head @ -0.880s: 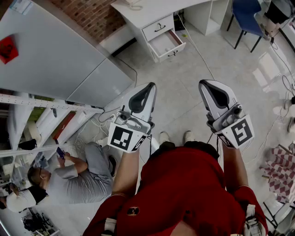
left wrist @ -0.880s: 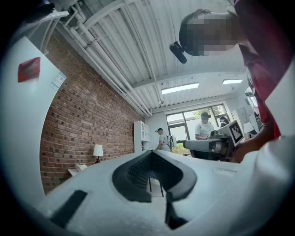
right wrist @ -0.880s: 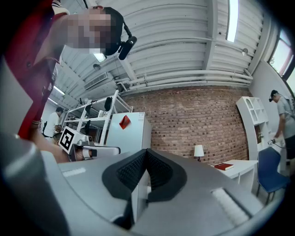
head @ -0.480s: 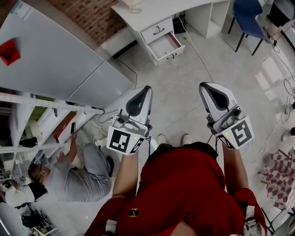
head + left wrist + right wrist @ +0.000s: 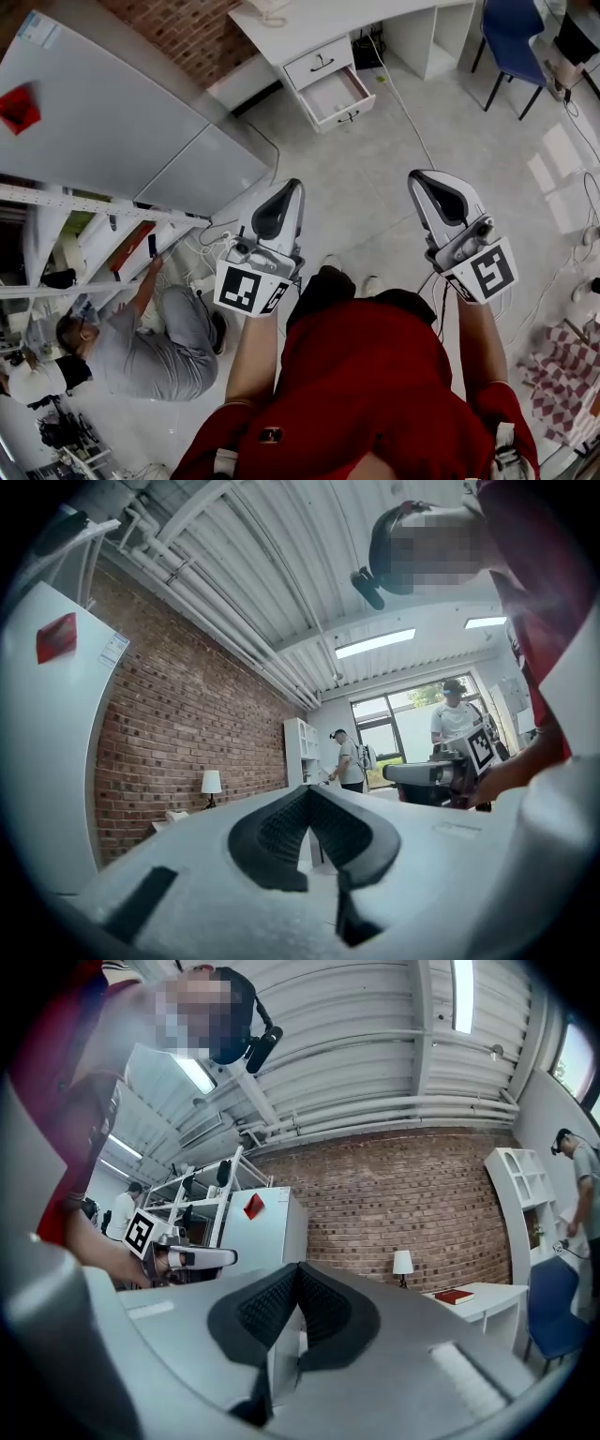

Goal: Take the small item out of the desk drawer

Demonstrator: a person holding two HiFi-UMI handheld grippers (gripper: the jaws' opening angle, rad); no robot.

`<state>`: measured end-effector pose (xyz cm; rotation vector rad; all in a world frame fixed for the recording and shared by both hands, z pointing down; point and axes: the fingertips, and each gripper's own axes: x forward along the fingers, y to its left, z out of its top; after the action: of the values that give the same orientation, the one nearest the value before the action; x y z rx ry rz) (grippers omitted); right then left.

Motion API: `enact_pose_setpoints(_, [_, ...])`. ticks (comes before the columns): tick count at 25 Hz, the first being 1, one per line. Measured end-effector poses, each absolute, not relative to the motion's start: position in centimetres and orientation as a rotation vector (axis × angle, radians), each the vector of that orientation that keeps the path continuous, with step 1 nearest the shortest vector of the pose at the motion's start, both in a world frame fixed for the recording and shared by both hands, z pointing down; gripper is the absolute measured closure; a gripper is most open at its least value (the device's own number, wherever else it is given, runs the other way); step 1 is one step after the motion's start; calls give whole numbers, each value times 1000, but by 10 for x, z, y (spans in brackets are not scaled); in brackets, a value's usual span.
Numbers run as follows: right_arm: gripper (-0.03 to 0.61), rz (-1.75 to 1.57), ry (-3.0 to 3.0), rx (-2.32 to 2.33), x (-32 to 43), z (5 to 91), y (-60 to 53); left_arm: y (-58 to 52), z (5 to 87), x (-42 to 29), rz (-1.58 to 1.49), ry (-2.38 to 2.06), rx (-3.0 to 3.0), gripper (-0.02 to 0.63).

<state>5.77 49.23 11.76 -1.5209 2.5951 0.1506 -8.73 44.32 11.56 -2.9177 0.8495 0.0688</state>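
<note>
- The person's red shirt [image 5: 375,394] fills the near bottom of the head view, with one arm going out to each gripper.
- The left gripper [image 5: 284,195] is held up in the air in front of the body. Its two jaws are pressed together, with nothing between them. The left gripper view shows the same [image 5: 307,794].
- The right gripper [image 5: 427,186] is held up beside it, a little apart. Its jaws are pressed together too and hold nothing, as the right gripper view shows [image 5: 298,1269].
- Under both grippers is the pale floor [image 5: 375,159].
- Near the floor's left edge a person in grey [image 5: 141,347] sits by a white rack [image 5: 84,208].
- A big white fridge [image 5: 112,122] stands past the rack, with a red sticker [image 5: 19,108] on it.
- Far off, by the brick wall [image 5: 178,28], stands the white desk [image 5: 309,23].
- At the desk's front edge the top drawer [image 5: 319,64] is closed.
- The open drawer [image 5: 339,94] below it is pulled out.
- The small item cannot be made out; the open drawer is too far away to show what lies inside.
- A lamp [image 5: 402,1262] and a red book [image 5: 459,1296] rest on the desk top.
- A blue chair [image 5: 516,37] stands past the desk's right end.
</note>
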Motion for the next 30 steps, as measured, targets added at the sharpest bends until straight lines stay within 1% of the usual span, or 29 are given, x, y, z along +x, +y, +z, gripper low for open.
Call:
enact_pose_setpoints(7, [567, 165, 2609, -1496, 53, 109, 445, 400, 117, -88, 70, 873, -2906, 611])
enact_pose_setpoints(12, [568, 172, 2650, -1491, 55, 125, 391, 342, 132, -85, 92, 889, -2892, 611])
enact_pose_setpoints(22, [566, 136, 2673, -1507, 58, 130, 223, 177, 157, -75, 89, 871, -2914, 611])
enact_pose_setpoints(30, [566, 74, 2749, -1571, 55, 164, 97, 57, 182, -78, 80, 883, -2964, 611])
